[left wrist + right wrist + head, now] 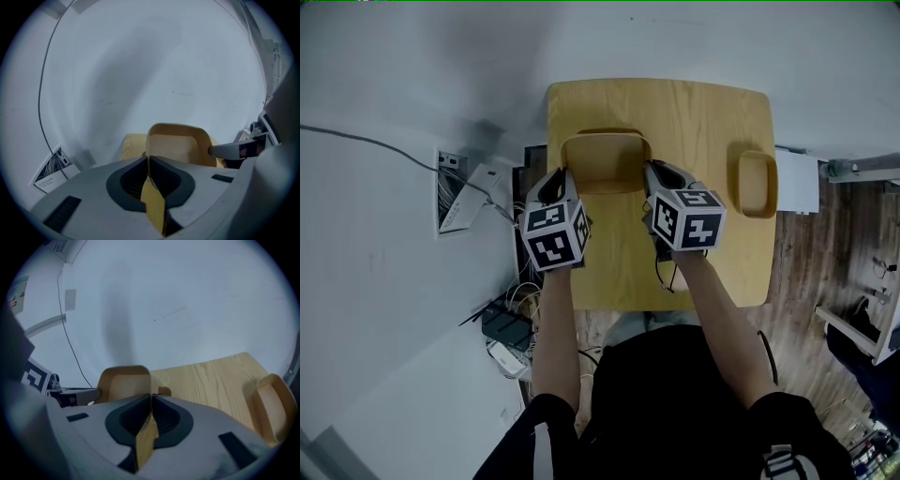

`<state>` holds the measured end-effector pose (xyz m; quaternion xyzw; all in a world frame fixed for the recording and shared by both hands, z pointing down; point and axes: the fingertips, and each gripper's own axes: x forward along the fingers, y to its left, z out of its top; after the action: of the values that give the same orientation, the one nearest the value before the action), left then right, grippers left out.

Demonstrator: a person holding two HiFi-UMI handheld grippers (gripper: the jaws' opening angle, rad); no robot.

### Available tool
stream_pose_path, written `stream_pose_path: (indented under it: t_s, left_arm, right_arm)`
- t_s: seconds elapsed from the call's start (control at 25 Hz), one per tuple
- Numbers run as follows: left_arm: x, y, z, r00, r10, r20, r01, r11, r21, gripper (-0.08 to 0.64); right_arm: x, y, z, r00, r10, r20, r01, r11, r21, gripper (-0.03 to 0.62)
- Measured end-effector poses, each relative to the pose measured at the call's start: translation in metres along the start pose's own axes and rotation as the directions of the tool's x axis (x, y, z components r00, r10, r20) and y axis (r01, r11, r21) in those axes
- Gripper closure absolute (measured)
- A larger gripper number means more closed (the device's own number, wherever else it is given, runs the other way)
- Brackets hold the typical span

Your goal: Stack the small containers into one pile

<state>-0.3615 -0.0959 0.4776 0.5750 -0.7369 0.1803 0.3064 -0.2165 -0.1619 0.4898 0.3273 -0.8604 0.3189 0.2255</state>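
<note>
A tan, rounded-square container (605, 161) hangs over the left half of the light wooden table (712, 122), carried between both grippers. My left gripper (563, 178) is shut on its left wall and my right gripper (651, 174) on its right wall. In the left gripper view the jaws (147, 159) pinch the tan wall, with the container's hollow (176, 145) beyond. The right gripper view shows the same grip (151, 397) on the container (123, 383). A second, smaller tan container (757, 183) sits at the table's right edge (272, 408).
The table stands against a white wall (412, 75). On the floor to the left lie a wall panel with cables (455, 192) and a power strip (508, 356). A white box (797, 183) sits right of the table over wood flooring.
</note>
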Motion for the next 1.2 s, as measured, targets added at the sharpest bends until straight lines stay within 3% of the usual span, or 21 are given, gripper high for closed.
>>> stream_pose_path:
  t_s: [0.76, 1.2]
  left_arm:
    - [0.063, 0.005, -0.006, 0.976, -0.038, -0.214, 0.043, 0.999, 0.018, 0.537]
    - [0.075, 0.01, -0.019, 0.942, -0.07, -0.327, 0.072, 0.997, -0.007, 0.537]
  right_arm:
    - [0.053, -0.031, -0.009, 0.986, -0.051, -0.156, 0.061, 0.996, 0.063, 0.575]
    - [0.064, -0.034, -0.024, 0.968, -0.053, -0.246, 0.073, 0.995, 0.073, 0.575]
